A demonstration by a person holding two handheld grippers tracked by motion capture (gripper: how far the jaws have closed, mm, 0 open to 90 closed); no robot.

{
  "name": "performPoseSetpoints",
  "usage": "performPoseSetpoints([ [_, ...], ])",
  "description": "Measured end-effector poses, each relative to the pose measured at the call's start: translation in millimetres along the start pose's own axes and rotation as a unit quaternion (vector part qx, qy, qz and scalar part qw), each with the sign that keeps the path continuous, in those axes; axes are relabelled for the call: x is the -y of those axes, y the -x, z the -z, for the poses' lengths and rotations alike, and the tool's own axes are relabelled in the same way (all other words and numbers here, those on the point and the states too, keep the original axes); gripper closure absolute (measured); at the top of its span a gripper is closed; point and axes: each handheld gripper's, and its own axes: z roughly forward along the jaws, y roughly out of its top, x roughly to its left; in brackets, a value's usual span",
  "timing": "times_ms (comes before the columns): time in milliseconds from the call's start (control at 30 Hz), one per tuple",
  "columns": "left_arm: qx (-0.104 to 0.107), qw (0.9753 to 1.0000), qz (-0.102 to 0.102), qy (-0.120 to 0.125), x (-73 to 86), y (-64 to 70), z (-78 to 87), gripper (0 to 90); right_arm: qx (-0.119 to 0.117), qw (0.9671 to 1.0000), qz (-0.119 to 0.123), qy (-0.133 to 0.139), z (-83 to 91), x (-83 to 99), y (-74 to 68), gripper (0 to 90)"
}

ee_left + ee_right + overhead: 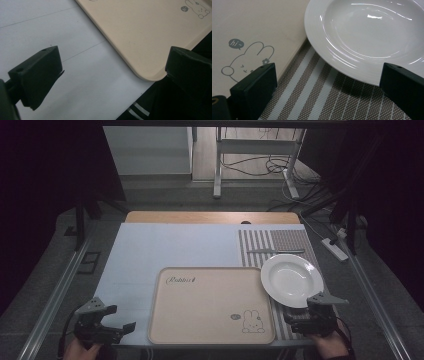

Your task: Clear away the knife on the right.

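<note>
The right hand-held gripper, jaws spread, faces a glossy white deep-welled plate with a ridged rim.

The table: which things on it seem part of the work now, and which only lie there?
Likely part of the work:
white plate, nearest the open right gripper
beige tray, near the open left gripper

Only lying there, it seems:
striped mat
long utensil on the mat
</note>
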Motion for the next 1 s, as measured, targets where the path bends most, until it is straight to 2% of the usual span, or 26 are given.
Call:
performPoseSetpoints([
  [200,-0.001,1.0,0.0,-0.001,-0.1,0.1,-0.2,1.1,-0.002,1.0,-0.001,-0.003,-0.6,-0.4,0.6,1.8],
  [333,-0.001,1.0,0.0,-0.001,-0.2,0.2,-0.5,1.1,0.0,0.9999,0.007,-0.008,-1.3,-1.4,-1.1,1.4],
  [1000,-0.001,1.0,0.002,-0.002,-0.2,0.0,-0.5,1.0,-0.003,0.9998,0.02,0.002,-4.9,-7.3,-0.6,1.1],
])
